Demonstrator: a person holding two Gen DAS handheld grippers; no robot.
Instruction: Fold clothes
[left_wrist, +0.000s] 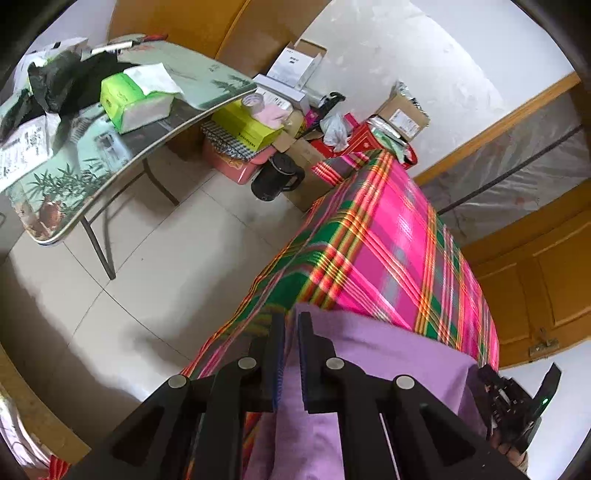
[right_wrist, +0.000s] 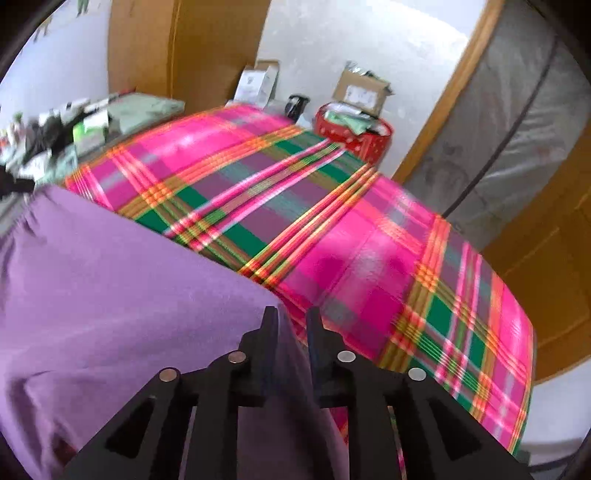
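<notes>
From the left wrist, the left gripper (left_wrist: 291, 325) had its jaws nearly together, clamped on an edge of the purple garment (left_wrist: 388, 354), which hung down between the fingers and spread toward 3 o'clock over the near end of the plaid-covered surface (left_wrist: 384, 236). At 4 o'clock, the other gripper's dark body showed at the cloth's far corner. Beyond, at 10 o'clock, a folding table (left_wrist: 199, 85) carried a green tissue pack (left_wrist: 136, 99); a black kettle (left_wrist: 277, 177) stood on the tiled floor (left_wrist: 155, 258) near 12 o'clock, with cardboard boxes (left_wrist: 402, 110) stacked against the wall.

From the right wrist, the right gripper (right_wrist: 291, 321) was likewise closed to a narrow gap around a fold of the garment, whose bulk filled the view from 7 to 10 o'clock, lying at the plaid surface's near side. The picture was blurred. A red basket (right_wrist: 354, 136) sat past the far edge at 12 o'clock, beside wooden doors.

The step in hand looked like lifting one edge with both grippers for a fold. The next move probably called for carrying that edge evenly across the cloth, keeping it taut so it would land flat.
</notes>
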